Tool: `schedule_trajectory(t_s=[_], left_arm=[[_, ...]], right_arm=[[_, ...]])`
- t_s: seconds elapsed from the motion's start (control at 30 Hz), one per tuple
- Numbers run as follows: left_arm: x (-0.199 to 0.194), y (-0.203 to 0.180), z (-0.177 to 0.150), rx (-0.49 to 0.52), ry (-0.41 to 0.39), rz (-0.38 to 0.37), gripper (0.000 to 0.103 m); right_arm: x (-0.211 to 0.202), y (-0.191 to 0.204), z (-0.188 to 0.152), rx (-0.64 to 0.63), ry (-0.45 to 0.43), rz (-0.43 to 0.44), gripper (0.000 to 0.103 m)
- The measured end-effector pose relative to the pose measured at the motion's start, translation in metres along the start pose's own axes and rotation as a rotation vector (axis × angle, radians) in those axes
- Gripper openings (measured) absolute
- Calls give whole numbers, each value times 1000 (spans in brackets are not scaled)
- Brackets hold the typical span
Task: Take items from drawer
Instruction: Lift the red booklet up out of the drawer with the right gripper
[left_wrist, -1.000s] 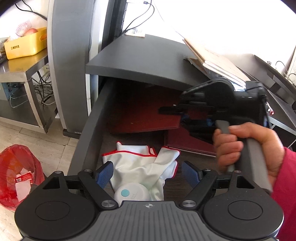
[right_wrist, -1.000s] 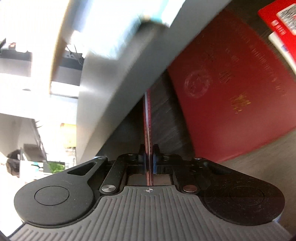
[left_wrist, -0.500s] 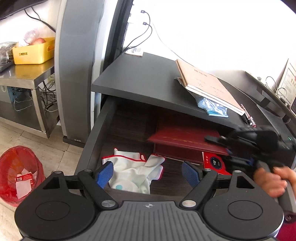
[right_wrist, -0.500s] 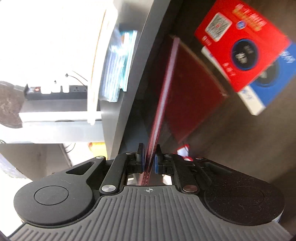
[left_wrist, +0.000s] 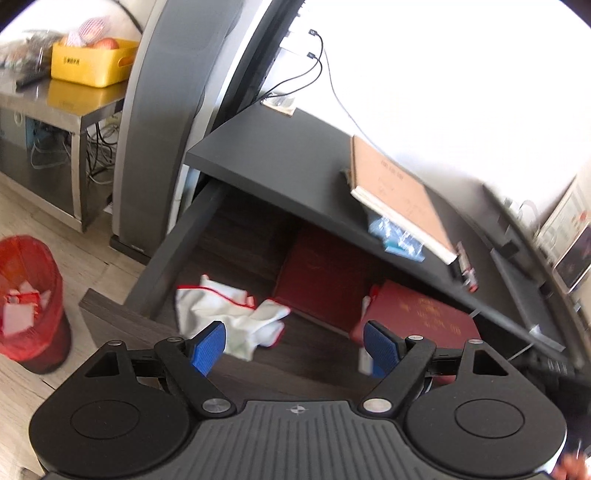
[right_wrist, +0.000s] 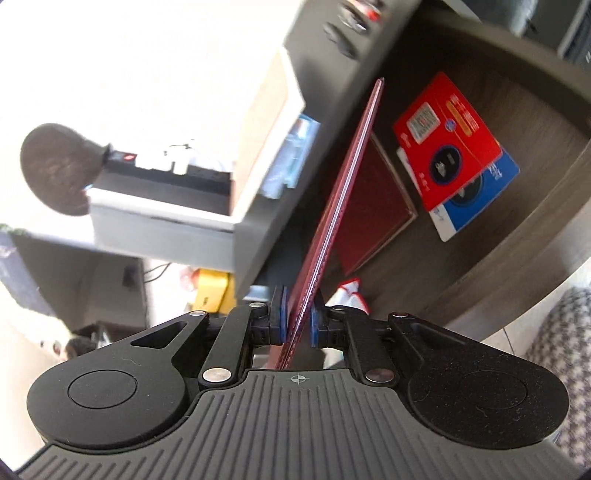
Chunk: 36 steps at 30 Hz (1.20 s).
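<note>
The dark wood drawer (left_wrist: 173, 240) stands pulled out below a grey desk top (left_wrist: 288, 162). Inside lie white gloves with red trim (left_wrist: 229, 314) and a dark red folder (left_wrist: 321, 277). My right gripper (right_wrist: 297, 325) is shut on the edge of a second dark red folder (right_wrist: 347, 184), which is lifted edge-on above the drawer; this red folder (left_wrist: 424, 314) shows at the right in the left wrist view. A red box (right_wrist: 447, 144) on a blue box (right_wrist: 480, 192) lies on the drawer floor. My left gripper (left_wrist: 295, 345) hangs open over the drawer front, holding nothing.
A brown book (left_wrist: 399, 192) over a blue packet (left_wrist: 395, 236) rests on the desk top. A red bin (left_wrist: 26, 302) stands on the floor at left. A yellow basket (left_wrist: 92, 62) sits on a steel table. A grey tower (left_wrist: 166, 110) rises beside the drawer.
My right gripper has drawn back and up with the red folder, out from under the desk top. The left gripper has pulled back and risen, staying open.
</note>
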<state>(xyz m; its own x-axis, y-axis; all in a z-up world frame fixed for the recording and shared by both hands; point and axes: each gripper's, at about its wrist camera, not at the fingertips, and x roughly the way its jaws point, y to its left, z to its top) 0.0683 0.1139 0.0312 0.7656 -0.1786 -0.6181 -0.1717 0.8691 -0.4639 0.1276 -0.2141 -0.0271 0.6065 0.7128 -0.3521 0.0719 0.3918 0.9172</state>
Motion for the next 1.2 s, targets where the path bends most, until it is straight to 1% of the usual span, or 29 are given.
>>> schedule_trajectory(t_s=[0.07, 0.17, 0.2, 0.3, 0.37, 0.43, 0.47, 0.5, 0.53, 0.57, 0.6, 0.67, 0.8, 0.93, 1.03, 1.13, 1.17, 1.2], left_arm=[[0, 1, 5, -36, 2, -41, 86], [5, 2, 13, -59, 28, -102, 86], [7, 2, 15, -73, 45, -138, 86], [19, 1, 15, -131, 144, -329, 87], [25, 0, 10, -174, 202, -431, 85], [27, -3, 3, -200, 240, -515, 79], [27, -5, 1, -199, 248, -542, 64], [26, -8, -2, -192, 254, -564, 47], [24, -10, -3, -184, 254, -579, 36], [21, -12, -4, -173, 237, -581, 32], [16, -15, -4, -152, 204, -579, 25], [8, -22, -4, -103, 148, -551, 25], [-1, -33, 1, -51, 63, -526, 25], [4, -38, 22, -73, 7, -536, 26], [13, -43, 45, -88, -44, -531, 26], [30, -44, 60, -118, -74, -509, 26], [38, -44, 62, -140, -72, -498, 26], [47, -43, 64, -167, -65, -482, 26]], right_arm=[[-14, 9, -4, -39, 5, 29, 12], [-34, 22, -9, -96, 13, 72, 12], [-40, 24, -10, -105, 20, 91, 12], [-57, 31, -11, -131, 41, 147, 12], [-60, 29, -10, -130, 56, 176, 12], [-60, 24, 0, -130, 71, 183, 12], [-57, 24, 0, -134, 73, 172, 13], [-55, 24, 0, -139, 76, 161, 14], [-52, 25, 0, -144, 78, 148, 16], [-51, 32, -3, -161, 76, 128, 17], [-49, 33, -3, -163, 77, 118, 19], [-41, 37, -5, -157, 78, 107, 19], [-24, 43, 14, -214, 60, 116, 21], [-8, 50, 33, -272, 42, 125, 21], [5, 54, 48, -313, 29, 133, 22], [34, 53, 75, -287, 36, 155, 22], [41, 52, 83, -267, 38, 157, 24], [48, 51, 90, -245, 42, 157, 29]])
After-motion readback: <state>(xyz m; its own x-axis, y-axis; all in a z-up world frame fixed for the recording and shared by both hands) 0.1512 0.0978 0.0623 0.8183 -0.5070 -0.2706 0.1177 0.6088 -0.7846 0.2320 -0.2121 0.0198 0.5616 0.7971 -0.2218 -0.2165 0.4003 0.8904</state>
